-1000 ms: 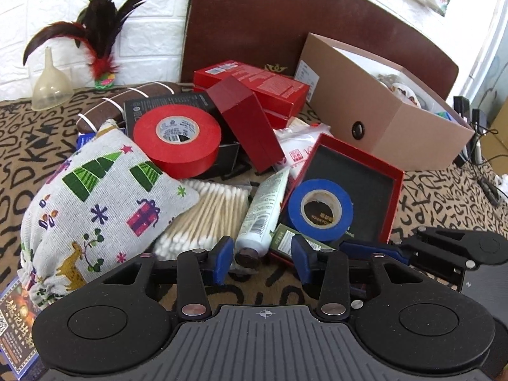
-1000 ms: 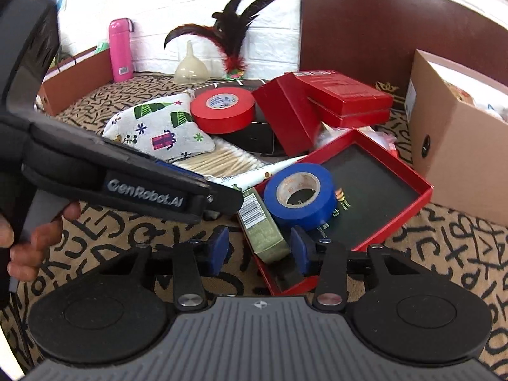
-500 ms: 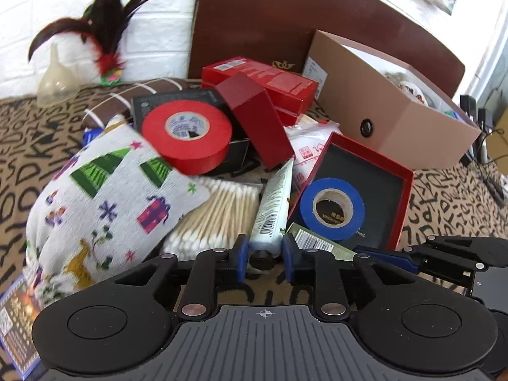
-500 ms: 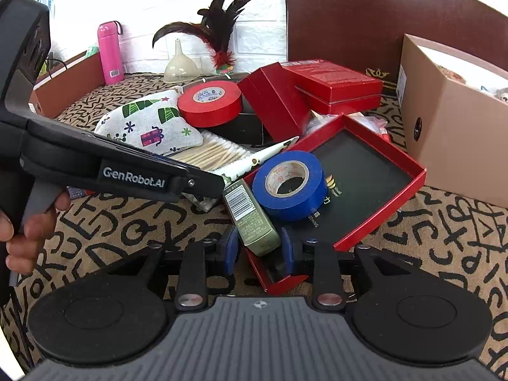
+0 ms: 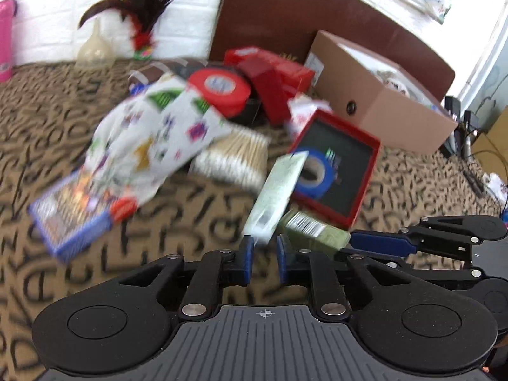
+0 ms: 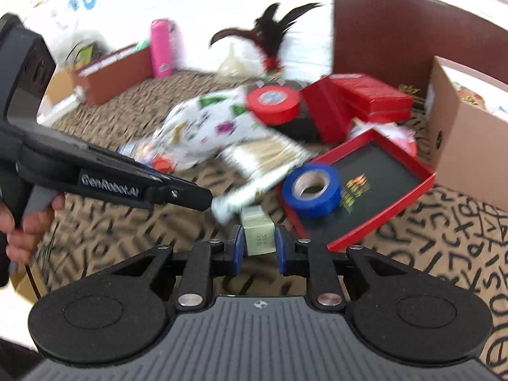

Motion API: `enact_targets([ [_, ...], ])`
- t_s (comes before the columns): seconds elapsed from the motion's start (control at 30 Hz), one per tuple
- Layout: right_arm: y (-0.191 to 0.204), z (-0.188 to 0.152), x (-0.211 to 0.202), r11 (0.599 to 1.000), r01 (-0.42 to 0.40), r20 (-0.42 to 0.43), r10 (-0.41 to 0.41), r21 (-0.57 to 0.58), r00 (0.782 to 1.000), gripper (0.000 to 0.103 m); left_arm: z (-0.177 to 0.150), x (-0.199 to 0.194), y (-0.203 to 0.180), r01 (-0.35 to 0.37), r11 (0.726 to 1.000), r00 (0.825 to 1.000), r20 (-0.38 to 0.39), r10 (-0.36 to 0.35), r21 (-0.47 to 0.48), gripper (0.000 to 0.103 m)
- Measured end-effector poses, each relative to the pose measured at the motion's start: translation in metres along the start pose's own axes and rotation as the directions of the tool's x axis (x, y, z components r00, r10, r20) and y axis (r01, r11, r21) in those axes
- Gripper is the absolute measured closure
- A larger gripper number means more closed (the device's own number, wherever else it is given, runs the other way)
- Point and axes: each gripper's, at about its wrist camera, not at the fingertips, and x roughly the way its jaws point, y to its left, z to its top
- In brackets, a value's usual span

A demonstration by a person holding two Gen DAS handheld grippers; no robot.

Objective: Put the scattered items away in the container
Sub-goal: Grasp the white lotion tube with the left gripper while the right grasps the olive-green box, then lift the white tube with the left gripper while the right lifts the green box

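- Right now the left hand-held gripper point(image 5: 263, 254) is grasping the tube point(image 5: 279, 187) by its cap end. Its jaws have just been opening a little with the cap between them, so the hold is looking loose.
- Tilting up toward one o'clock, the smooth, soft plastic tube is hanging most of its length beyond the pads. It could be swinging or sliding out on the way over.
- Meanwhile the right hand-held gripper point(image 6: 257, 249) is clenching the green box point(image 6: 257, 238) across its flat cardboard sides. Only the near end is sitting between the pads, so a quick turn could be twisting it free.
- Both tools are working close together at the pile's near edge, risking a bump between them.
- The carton point(image 5: 397, 108), stiff brown card with an open top, is waiting at two o'clock in the left view, well apart from both items and already holding some things.
- Swinging low toward it could be catching the red tray point(image 5: 349, 127) rim or the glossy blue tape point(image 6: 312, 190) roll lying in it.
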Motion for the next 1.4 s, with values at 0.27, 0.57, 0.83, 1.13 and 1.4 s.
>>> enact_targets([
  [0.27, 0.002, -0.015, -0.004, 0.998, 0.025, -0.029, -0.023, 0.052, 0.999, 0.077, 0.005, 0.0, -0.008, -0.004, 0.999, 0.998, 0.067, 0.001, 0.04, 0.039],
  [0.57, -0.001, -0.006, 0.012, 0.998, 0.0, -0.007, 0.0, 0.062, 1.0, 0.063, 0.018, 0.028, -0.004, -0.007, 1.0, 0.999, 0.037, 0.007, 0.006, 0.038],
  [0.83, -0.007, -0.015, 0.02, 0.995, 0.062, -0.049, -0.059, 0.073, 0.997, 0.078, 0.028, 0.047, -0.012, 0.036, 0.999, 0.999, 0.016, -0.036, -0.001, 0.036],
  [1.13, -0.014, -0.023, 0.008, 0.991, 0.088, -0.057, -0.083, 0.097, 0.995, 0.078, 0.021, 0.054, -0.017, 0.008, 1.0, 0.999, -0.035, -0.007, 0.014, 0.075],
  [1.4, -0.011, -0.021, 0.01, 0.993, 0.077, -0.056, -0.072, 0.086, 0.996, 0.074, 0.006, 0.034, -0.02, -0.021, 1.0, 0.999, -0.03, 0.021, 0.023, 0.046],
])
